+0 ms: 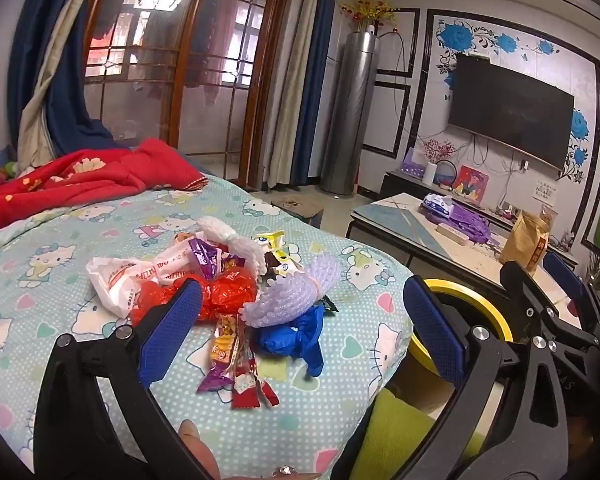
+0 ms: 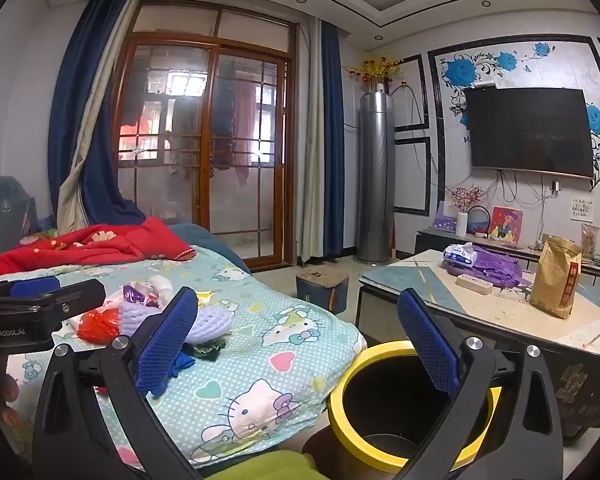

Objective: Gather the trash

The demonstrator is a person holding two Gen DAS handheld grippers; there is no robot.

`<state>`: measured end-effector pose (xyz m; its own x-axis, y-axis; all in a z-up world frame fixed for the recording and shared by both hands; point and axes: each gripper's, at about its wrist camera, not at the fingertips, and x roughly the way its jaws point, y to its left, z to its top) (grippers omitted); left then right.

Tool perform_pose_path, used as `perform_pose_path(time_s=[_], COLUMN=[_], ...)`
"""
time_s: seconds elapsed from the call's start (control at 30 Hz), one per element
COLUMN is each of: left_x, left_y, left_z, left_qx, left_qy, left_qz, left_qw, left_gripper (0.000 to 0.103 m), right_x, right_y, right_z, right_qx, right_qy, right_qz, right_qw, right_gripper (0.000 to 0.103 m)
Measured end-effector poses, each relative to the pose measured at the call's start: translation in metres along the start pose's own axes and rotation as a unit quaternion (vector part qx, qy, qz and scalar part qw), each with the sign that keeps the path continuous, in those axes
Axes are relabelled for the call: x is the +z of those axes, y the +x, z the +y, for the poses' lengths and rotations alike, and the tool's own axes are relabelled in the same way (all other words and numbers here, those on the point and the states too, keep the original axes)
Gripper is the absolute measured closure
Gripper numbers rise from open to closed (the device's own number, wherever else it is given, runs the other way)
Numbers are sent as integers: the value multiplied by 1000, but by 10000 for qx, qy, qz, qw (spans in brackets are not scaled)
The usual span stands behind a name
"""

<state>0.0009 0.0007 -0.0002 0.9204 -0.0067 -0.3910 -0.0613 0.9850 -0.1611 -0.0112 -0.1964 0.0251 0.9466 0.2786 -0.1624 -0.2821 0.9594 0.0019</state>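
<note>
i see a bed (image 1: 112, 216) with a pale blue cartoon-cat sheet filling the left half of both views, a red quilt (image 1: 80, 180) bunched at its far end near ten o'clock. a low table (image 2: 500, 308) stands at three o'clock, with a brown paper bag (image 2: 556, 280) upright on it. a bin with a yellow rim (image 2: 352, 376) sits on the floor just beside the bed's corner, at five o'clock in the right wrist view. the trash pile (image 1: 220, 280) lies on the sheet at centre: a white plastic bag (image 1: 116, 280), a red bag (image 1: 224, 292), a lilac foam net (image 1: 288, 296), a blue glove (image 1: 296, 336) and snack wrappers (image 1: 236, 364). my left gripper (image 1: 300, 336) hovers above the pile, spread wide, gripping nothing. my right gripper (image 2: 296, 340) is likewise spread wide and empty, above the bin and bed edge.
</note>
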Motion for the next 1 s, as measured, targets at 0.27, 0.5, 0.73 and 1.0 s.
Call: perform_pose_path(time_s=[0.27,0.5,0.73,1.0], left_x=[4,4,4,3], left_y=[0,-8,-8,-6], left_z=[0,-1,0,1], left_qx=[33,24,13,11], left_qy=[30,25,15,14], left_qz=[-83,-111,-122,-138], left_qw=[10000,9999,9999,9999], left_gripper=[11,11,11,11], right_x=[0,0,0,0], right_y=[1,0,0,0], right_z=[-1,0,0,0], right_qx=[-7,-7,-10,-6], right_qy=[33,5,9,13], right_qz=[28,6,15,17], right_qw=[10000,10000,10000,10000], right_gripper=[6,6,6,6])
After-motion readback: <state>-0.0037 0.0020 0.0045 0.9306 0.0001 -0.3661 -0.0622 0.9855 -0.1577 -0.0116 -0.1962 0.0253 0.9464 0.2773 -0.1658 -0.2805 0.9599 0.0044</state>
